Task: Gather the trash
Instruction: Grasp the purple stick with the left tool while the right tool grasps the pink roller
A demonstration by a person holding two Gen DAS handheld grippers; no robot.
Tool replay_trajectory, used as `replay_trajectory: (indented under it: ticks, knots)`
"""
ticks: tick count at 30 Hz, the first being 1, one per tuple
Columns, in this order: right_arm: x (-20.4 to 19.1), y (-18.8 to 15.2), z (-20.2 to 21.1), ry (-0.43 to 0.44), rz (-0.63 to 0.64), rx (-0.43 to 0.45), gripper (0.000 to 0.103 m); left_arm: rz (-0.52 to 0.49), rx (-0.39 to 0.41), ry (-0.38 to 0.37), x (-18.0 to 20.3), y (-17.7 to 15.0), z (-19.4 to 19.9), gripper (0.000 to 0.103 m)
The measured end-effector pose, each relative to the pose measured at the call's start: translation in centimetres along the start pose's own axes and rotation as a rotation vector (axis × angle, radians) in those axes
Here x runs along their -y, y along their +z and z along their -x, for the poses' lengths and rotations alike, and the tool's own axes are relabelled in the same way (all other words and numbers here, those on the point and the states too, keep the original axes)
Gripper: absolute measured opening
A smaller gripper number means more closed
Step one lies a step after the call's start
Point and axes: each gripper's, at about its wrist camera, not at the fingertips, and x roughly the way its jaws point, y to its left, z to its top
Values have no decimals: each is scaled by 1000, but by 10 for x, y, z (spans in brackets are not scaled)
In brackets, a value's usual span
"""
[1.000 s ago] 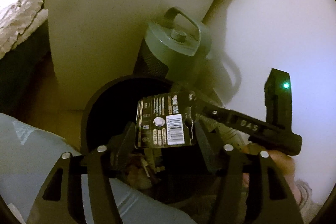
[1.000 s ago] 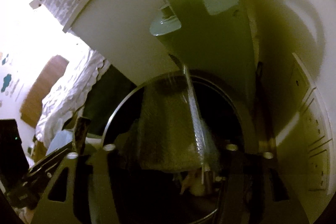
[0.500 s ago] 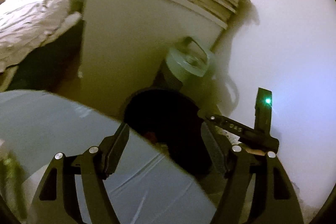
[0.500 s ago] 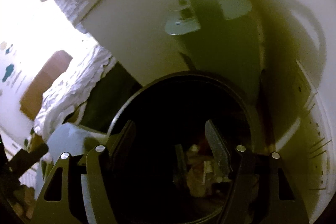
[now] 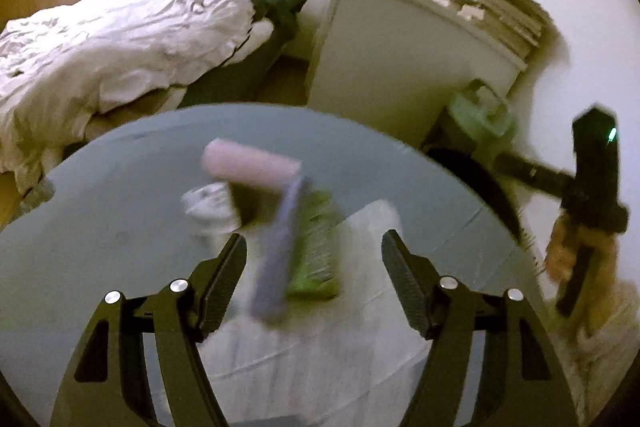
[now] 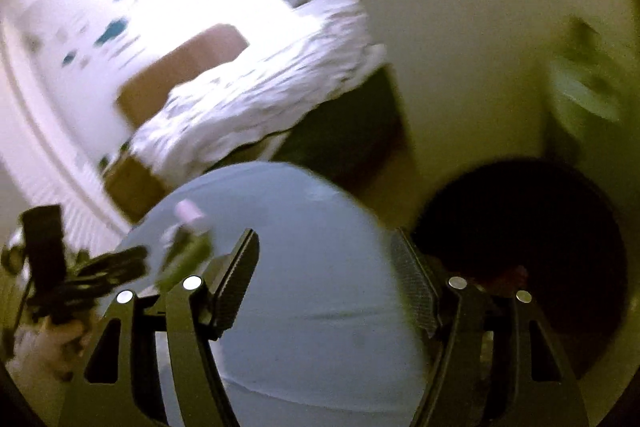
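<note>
Bin (image 6: 532, 227) beside round table (image 5: 100, 227), bed (image 5: 120, 39) behind, dresser (image 5: 400, 67) near

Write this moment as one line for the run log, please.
left claw: open, empty | right claw: open, empty | table: pink roll, green packet | bin: beside table

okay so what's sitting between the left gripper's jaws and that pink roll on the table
In the left wrist view, a purple strip and a green packet lie side by side between the open left gripper and the pink roll.
</note>
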Motion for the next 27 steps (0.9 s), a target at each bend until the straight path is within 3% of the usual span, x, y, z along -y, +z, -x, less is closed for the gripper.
replay_trajectory:
  ticks: [8,15,18,21,24,27]
  knots:
    - [-110,40,-86,114,278,-167,58,17,-62,-89,-36,1,-20,41]
    - [-163,42,-164,129,443,-342,55,13,-68,-146,-41,0,-24,40]
    - [-174,35,-196,108,504,-410,45,3,-73,-160,-40,-2,-22,40]
    - [-176,39,-211,129,468,-440,31,2,-82,-179,-38,-3,-23,40]
    - [-167,40,-210,148,409,-430,29,5,-91,-200,-37,1,-29,40]
    - [-152,44,-194,151,333,-376,29,32,-87,-228,-39,6,-37,32]
